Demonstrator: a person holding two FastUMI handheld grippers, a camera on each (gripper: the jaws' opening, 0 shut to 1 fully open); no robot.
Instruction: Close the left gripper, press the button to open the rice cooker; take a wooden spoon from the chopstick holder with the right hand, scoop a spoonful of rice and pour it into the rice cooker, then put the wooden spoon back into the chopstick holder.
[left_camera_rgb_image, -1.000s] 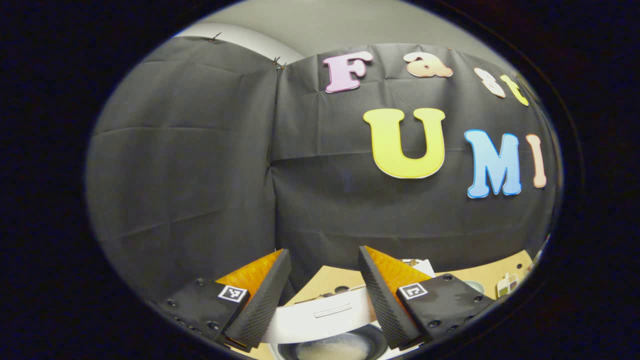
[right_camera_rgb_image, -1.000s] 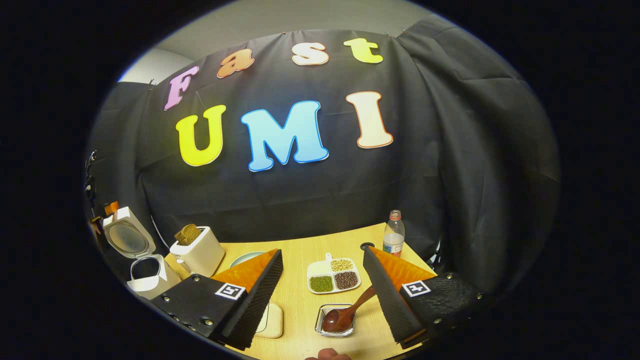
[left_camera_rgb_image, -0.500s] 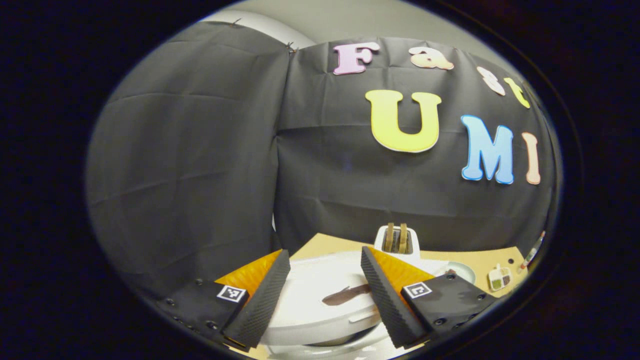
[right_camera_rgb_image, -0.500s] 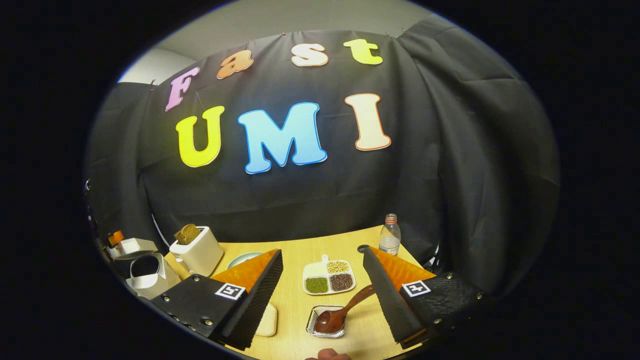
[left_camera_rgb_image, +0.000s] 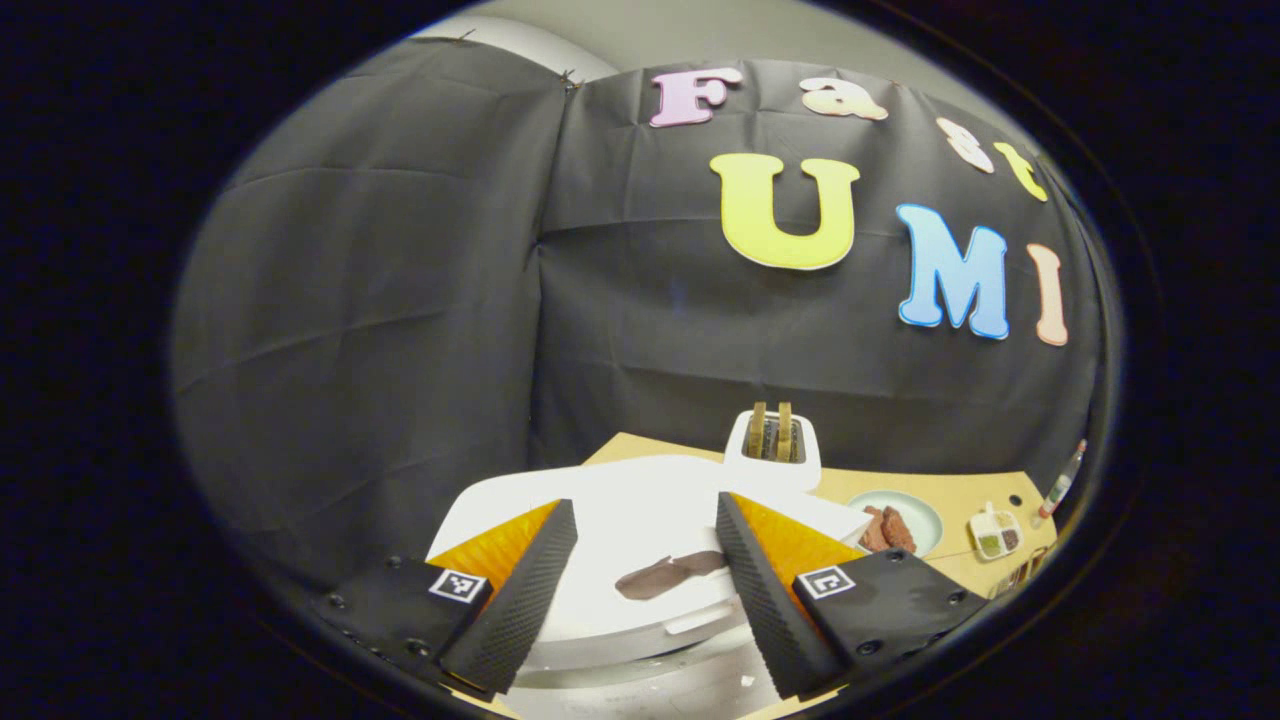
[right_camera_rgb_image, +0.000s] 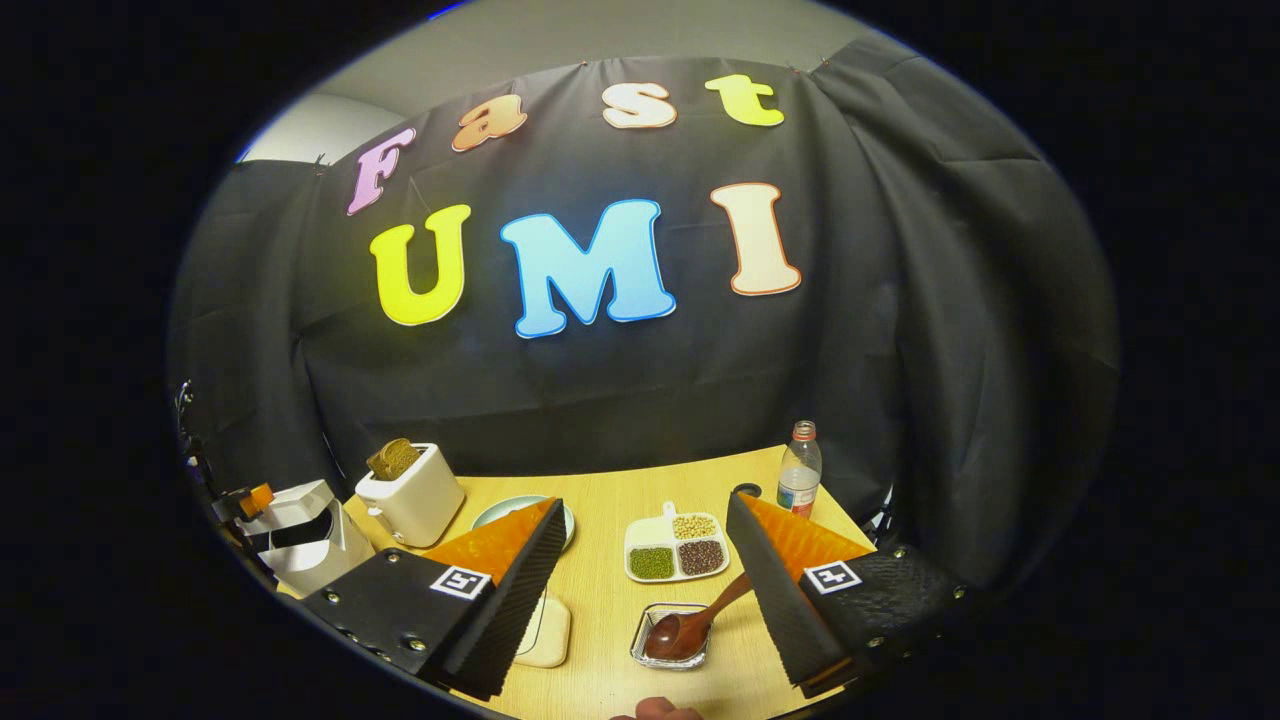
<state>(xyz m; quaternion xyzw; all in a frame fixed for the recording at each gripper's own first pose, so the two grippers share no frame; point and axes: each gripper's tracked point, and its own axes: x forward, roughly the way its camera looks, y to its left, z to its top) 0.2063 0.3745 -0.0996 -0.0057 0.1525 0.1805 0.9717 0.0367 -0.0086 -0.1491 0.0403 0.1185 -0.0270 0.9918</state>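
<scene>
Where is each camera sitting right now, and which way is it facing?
Left gripper view: rides on the left gripper, just above the white rice cooker's lid, facing the booth wall; its own two open fingers show at the bottom.
Right gripper view: rides on the right gripper, above the wooden table, looking across it at the wooden spoon in a small glass dish; its open fingers show, plus a bit of a hand at the bottom edge.
Shared: the toaster, the divided bean tray and the rice cooker.

Black cloth wall (right_camera_rgb_image: 900, 300) behind wooden table (right_camera_rgb_image: 600, 600).
</scene>
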